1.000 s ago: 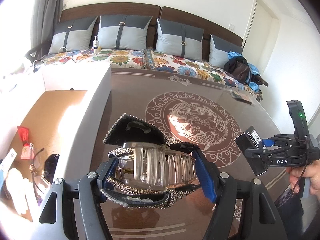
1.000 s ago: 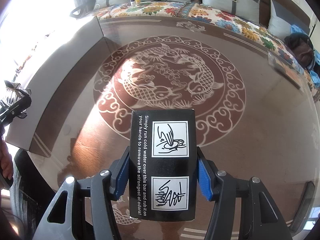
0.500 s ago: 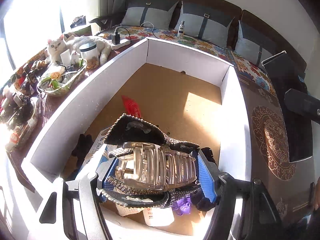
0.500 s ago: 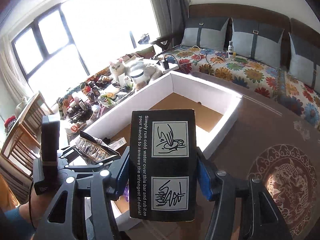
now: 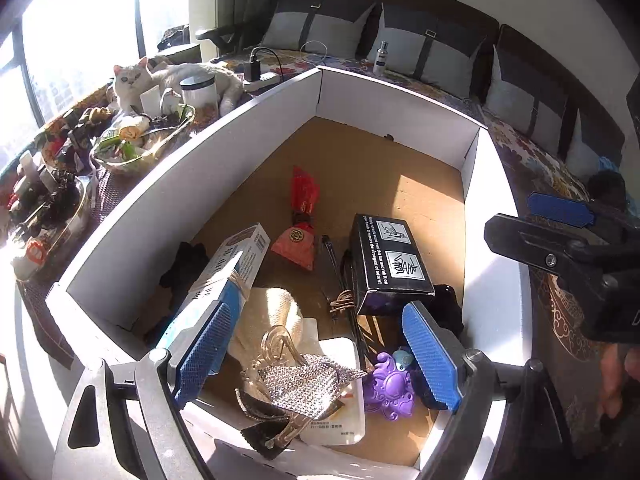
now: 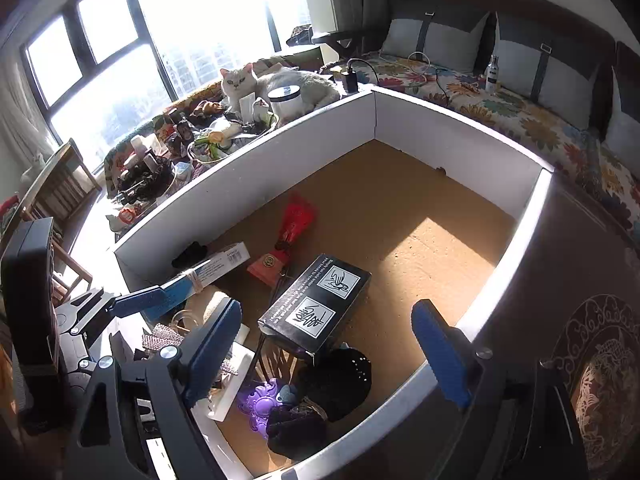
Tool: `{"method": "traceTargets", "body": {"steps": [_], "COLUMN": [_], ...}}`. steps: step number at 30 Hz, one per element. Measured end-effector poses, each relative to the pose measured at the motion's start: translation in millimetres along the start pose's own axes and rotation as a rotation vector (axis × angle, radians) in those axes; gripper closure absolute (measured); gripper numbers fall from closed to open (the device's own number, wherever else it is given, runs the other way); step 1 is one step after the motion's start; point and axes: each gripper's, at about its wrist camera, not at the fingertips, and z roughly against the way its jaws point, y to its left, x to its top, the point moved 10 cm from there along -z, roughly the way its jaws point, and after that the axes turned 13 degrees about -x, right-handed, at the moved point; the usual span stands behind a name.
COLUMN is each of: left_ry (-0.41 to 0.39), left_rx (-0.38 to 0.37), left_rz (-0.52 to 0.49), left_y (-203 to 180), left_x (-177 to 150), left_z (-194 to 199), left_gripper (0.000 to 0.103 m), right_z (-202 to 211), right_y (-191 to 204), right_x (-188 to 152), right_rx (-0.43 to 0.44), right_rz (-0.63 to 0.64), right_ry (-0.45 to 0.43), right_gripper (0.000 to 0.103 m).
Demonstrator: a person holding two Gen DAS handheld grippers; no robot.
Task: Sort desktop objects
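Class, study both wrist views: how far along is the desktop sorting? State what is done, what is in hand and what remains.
Done: the black box and the rhinestone hair clip lie inside the white bin, among other sorted items such as a purple toy. In hand: nothing; the left gripper and the right gripper have their jaws opening, with nothing pressed between the pads. Left: the views show no loose item on the patterned table; the rest of the table is out of view.

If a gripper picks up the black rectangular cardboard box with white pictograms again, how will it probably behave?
The black rectangular cardboard box with white pictograms probably stays stiff: its edges look straight and its faces flat. It seems to rest tilted on other items, so a push may tip or slide it. Its smooth printed faces might be a little slippery.
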Motion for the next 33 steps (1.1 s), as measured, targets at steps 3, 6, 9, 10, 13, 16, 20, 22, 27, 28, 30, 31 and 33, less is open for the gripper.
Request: {"method": "traceTargets", "body": {"steps": [3, 6, 9, 10, 13, 16, 20, 22, 27, 28, 30, 31, 33], "left_ry": [-0.048, -0.047, -0.053, -0.059, -0.101, -0.149, -0.104, -0.11, -0.135, -0.14, -0.148, -0.15, -0.153], "left_rx": [0.069, 0.15, 0.179, 0.218, 0.31, 0.289, 0.295, 0.325, 0.365, 0.371, 0.374, 0.376, 0.379], "left_rz": [0.025, 0.06, 0.09, 0.108, 0.119, 0.141, 0.122, 0.099, 0.059, 0.055, 0.052, 0.052, 0.055], "left_y": [-0.9, 3.4, 2.2, 5.4, 10.8, 9.7, 7.8, 7.3, 5.1, 5.2, 6.8, 8.3, 11.2], "left_x": [6.1, 6.9, 8.1, 7.9, 8.0, 7.2, 3.5, 3.8, 4.8, 5.7, 6.6, 6.6, 6.6], "left_z": [14.0, 24.4, 38.7, 45.4, 69.6, 83.0, 81.7, 83.5, 92.8, 94.4, 97.5, 98.4, 99.8], "left_gripper": [0.007, 0.0, 0.0, 0.0, 0.0, 0.0, 0.0, 0.0, 0.0, 0.0, 0.0, 0.0, 0.0], "right_z": [19.3, 37.9, 53.7, 58.9, 73.8, 84.2, 89.1, 90.5, 90.2, 89.1, 84.8, 82.6, 79.0], "right_y": [-12.8, -22.4, -28.8, -30.8, -33.0, -32.2, -30.8, -29.1, -24.5, -23.5, -20.5, -19.6, -18.1], "right_x": [0.2, -1.5, -4.1, -4.5, -5.5, -6.6, -7.6, -7.9, -7.0, -6.6, -6.9, -7.3, -8.6], "right_rx": [-0.091, -0.15, -0.188, -0.199, -0.218, -0.224, -0.248, -0.241, -0.234, -0.229, -0.213, -0.207, -0.203], "right_rz": [0.058, 0.092, 0.109, 0.112, 0.115, 0.122, 0.134, 0.132, 0.129, 0.126, 0.115, 0.108, 0.095], "right_ry": [-0.05, -0.1, -0.134, -0.144, -0.172, -0.189, -0.19, -0.187, -0.166, -0.156, -0.124, -0.105, -0.074], "right_gripper": [0.008, 0.005, 0.005, 0.005, 0.004, 0.003, 0.002, 0.002, 0.002, 0.002, 0.002, 0.002, 0.002]}}
